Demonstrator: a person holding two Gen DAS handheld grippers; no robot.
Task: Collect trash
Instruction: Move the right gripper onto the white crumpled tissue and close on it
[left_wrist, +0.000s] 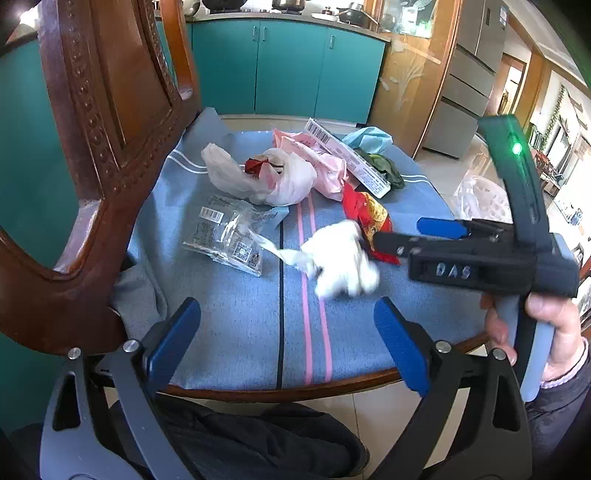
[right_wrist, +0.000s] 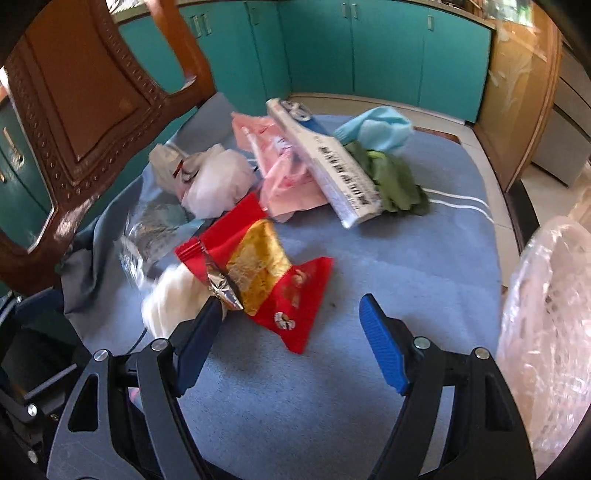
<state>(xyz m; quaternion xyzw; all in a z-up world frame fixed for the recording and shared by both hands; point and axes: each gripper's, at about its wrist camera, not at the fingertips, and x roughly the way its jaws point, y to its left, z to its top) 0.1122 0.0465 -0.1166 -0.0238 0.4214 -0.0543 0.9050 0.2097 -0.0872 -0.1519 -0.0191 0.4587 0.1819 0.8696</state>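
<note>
trash is lying scattered on the blue cloth (left_wrist: 236, 325) covering the tabletop: white tissue wad (left_wrist: 341, 258), red and gold snack wrapper (right_wrist: 269, 273), clear barcode packet (left_wrist: 225, 236), white plastic bag (left_wrist: 266, 177), pink bag (right_wrist: 284, 173), long white box (right_wrist: 332, 170), green leafy scraps (right_wrist: 399, 184), light blue bag (right_wrist: 376, 129). wooden chair back (left_wrist: 103, 147) is standing at the left.

right claw (right_wrist: 291, 336) is sitting wide open and empty, low over the cloth at the near edge of the wrapper, its left finger touching or just beside the foil end and the tissue wad; cannot tell which it is aiming at. left claw (left_wrist: 288, 339) is also wide open, holding nothing, hanging back near the tabletop's front edge.

step in hand looks like lining up a pick, likely the wrapper or tissue. a plastic-lined bin (right_wrist: 546, 332) is sitting off the right edge. next move is calling for centring the target between the fingers, closing, then carrying it right to the bin. thin foil could be slipping out.
</note>
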